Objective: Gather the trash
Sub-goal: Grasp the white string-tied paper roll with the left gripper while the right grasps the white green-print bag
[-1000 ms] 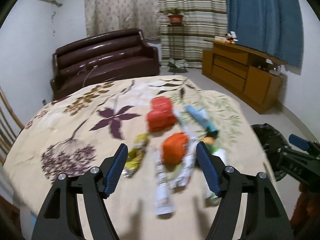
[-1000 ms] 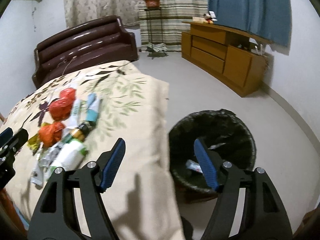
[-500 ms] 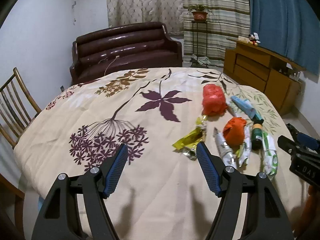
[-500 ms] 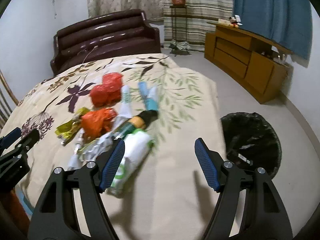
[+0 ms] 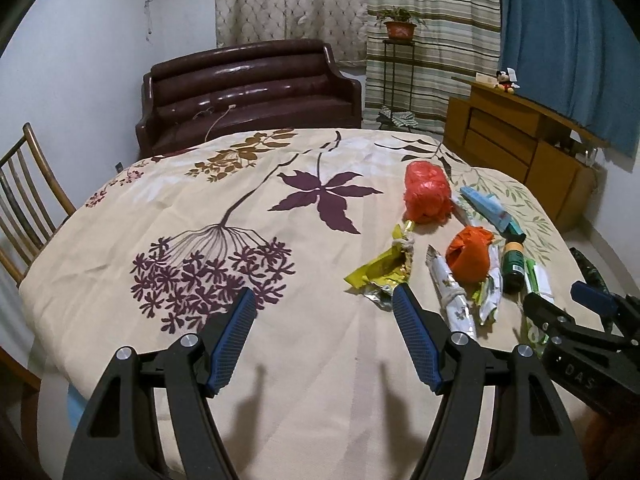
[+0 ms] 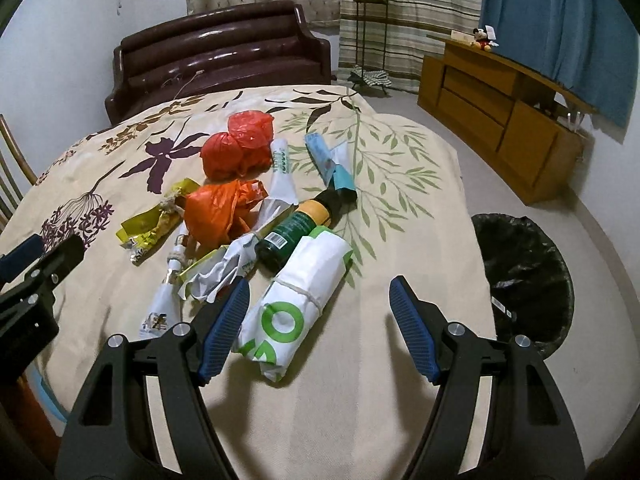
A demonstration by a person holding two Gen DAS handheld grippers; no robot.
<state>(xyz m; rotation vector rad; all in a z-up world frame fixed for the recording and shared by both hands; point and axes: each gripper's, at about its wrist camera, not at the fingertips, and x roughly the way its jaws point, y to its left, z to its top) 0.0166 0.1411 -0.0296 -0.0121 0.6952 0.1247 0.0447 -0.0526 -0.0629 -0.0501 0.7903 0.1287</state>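
Note:
Trash lies in a cluster on the floral tablecloth point(image 6: 400, 208): a white-and-green tied packet point(image 6: 304, 304), a dark green bottle point(image 6: 296, 228), an orange bag point(image 6: 220, 212), two red bags point(image 6: 236, 148), a yellow wrapper point(image 6: 152, 228) and a blue tube point(image 6: 328, 164). My right gripper point(image 6: 320, 304) is open and empty, just above the near end of the white-and-green packet. My left gripper point(image 5: 324, 312) is open and empty over bare cloth, left of the yellow wrapper point(image 5: 384, 272) and the orange bag point(image 5: 468, 256). A black-lined trash bin point(image 6: 524, 276) stands on the floor right of the table.
A brown sofa point(image 5: 248, 88) stands behind the table. A wooden cabinet point(image 6: 500, 100) lines the right wall. A wooden chair point(image 5: 24, 200) stands at the table's left. A plant stand point(image 5: 396, 60) is by the curtains.
My right gripper swung left from over the bin to the trash pile. My left gripper moved left off the pile, over bare cloth. Both stayed open.

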